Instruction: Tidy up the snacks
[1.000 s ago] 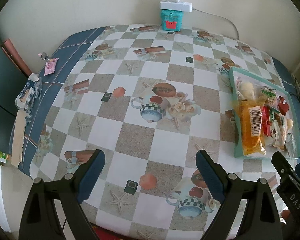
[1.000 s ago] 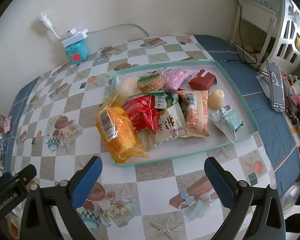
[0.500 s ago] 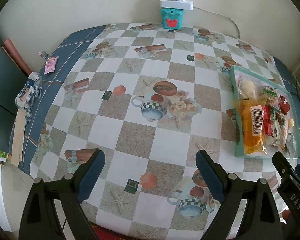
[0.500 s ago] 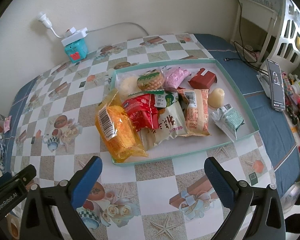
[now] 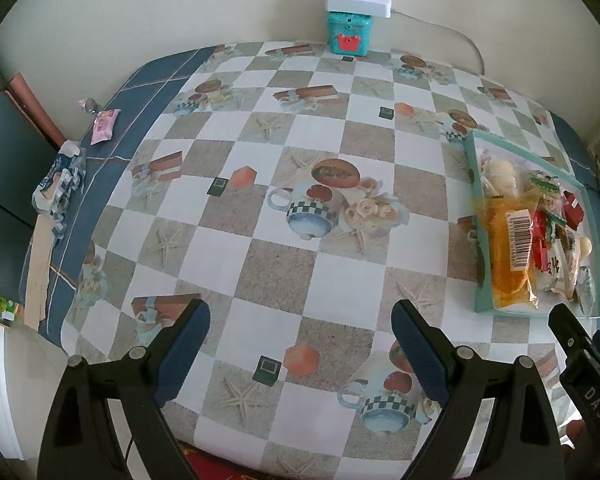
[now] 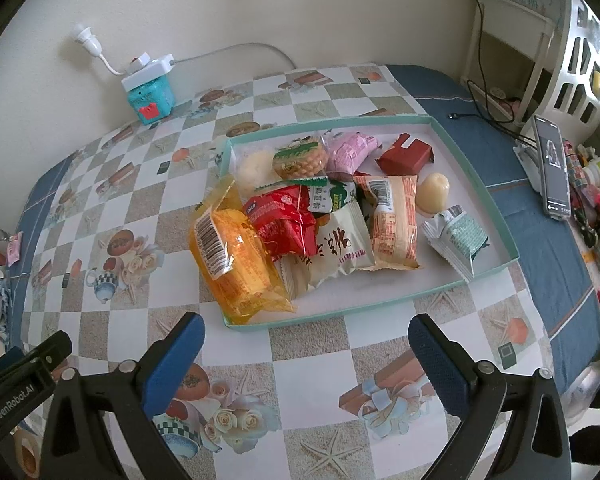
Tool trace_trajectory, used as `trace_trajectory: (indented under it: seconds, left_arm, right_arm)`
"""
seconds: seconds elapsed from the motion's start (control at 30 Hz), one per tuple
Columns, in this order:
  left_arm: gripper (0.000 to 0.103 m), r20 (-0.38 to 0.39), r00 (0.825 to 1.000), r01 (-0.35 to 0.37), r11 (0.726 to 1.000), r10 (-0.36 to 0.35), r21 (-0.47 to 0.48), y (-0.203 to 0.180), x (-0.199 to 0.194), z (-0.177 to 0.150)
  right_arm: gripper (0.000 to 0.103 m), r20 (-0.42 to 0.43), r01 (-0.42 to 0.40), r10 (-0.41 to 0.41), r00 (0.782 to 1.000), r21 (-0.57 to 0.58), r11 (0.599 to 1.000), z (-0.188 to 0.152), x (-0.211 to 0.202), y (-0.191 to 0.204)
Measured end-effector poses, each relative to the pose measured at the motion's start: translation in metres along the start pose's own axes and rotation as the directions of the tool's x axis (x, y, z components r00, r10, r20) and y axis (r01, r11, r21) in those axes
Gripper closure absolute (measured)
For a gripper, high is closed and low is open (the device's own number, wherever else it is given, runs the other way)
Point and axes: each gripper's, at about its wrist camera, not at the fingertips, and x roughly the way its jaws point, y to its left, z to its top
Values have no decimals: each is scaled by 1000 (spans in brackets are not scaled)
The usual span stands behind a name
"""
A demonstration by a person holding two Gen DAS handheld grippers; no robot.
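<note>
A teal-rimmed shallow tray (image 6: 496,224) on the checked tablecloth holds several snack packs: a large orange pack (image 6: 236,256), a red pack (image 6: 284,220), a peach pack (image 6: 394,220), a pink pack (image 6: 350,152), a round biscuit (image 6: 300,158) and a dark red box (image 6: 406,156). The tray also shows at the right of the left wrist view (image 5: 482,308). My right gripper (image 6: 306,344) is open and empty, just in front of the tray. My left gripper (image 5: 300,328) is open and empty over bare tablecloth, left of the tray. A small pink snack (image 5: 105,125) lies at the table's far left.
A teal box with a white power strip on it (image 5: 348,32) stands at the back wall. A crumpled blue-white wrapper (image 5: 58,188) lies at the left edge. A phone on a stand (image 6: 552,168) and small clutter stand at the right.
The left gripper's view has drawn back and tilted a little, so the teal box and tray sit slightly farther off. The right gripper has barely moved. Both grippers stay open.
</note>
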Motion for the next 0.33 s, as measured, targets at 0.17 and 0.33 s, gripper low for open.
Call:
trace_trajectory:
  seconds: [0.17,0.33]
  left_arm:
    - [11,7,1000,3,1000,-3,9,-2,-1,-1]
    - [11,22,1000,11,1000,-12,16,-5,-4,0]
  right_arm:
    - [0,-6,-1,1,1000,-2,1000,-1,1,0]
    - [0,-8,-1,1,1000,2,1000,0,1,1]
